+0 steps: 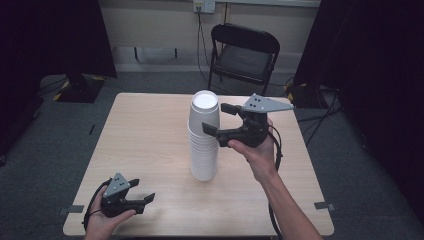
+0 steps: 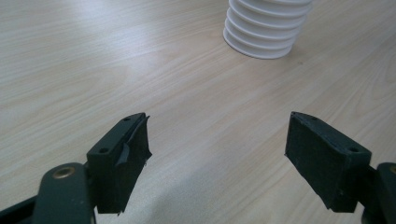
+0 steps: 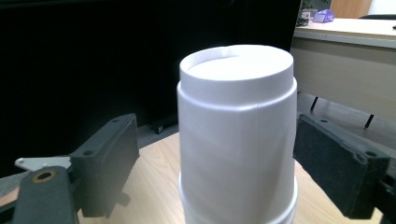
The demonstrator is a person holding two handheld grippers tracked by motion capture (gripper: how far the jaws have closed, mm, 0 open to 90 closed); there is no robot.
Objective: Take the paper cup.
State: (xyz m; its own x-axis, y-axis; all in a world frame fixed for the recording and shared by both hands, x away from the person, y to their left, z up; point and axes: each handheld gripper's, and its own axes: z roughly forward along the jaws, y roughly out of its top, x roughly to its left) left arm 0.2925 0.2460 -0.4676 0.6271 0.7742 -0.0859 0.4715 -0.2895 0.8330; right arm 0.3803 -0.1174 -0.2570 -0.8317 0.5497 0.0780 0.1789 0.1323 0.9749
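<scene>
Wooden table [image 1: 150, 130] was seen bearing a cup stack [image 1: 204, 135], its base cut off in the right gripper view. The right gripper [image 1: 216, 120] was spread around the top cup [image 3: 237, 121], contact unclear; the left gripper [image 1: 142, 192] was held released, well apart.

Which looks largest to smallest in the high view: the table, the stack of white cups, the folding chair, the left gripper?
1. Table
2. Folding chair, though it stands farther from the camera
3. Stack of white cups
4. Left gripper

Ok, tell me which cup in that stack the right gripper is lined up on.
The topmost cup of the white stack, upside down: the open right gripper has a jaw on either side of it, not yet touching. The cups below sit under jaw level.
</scene>
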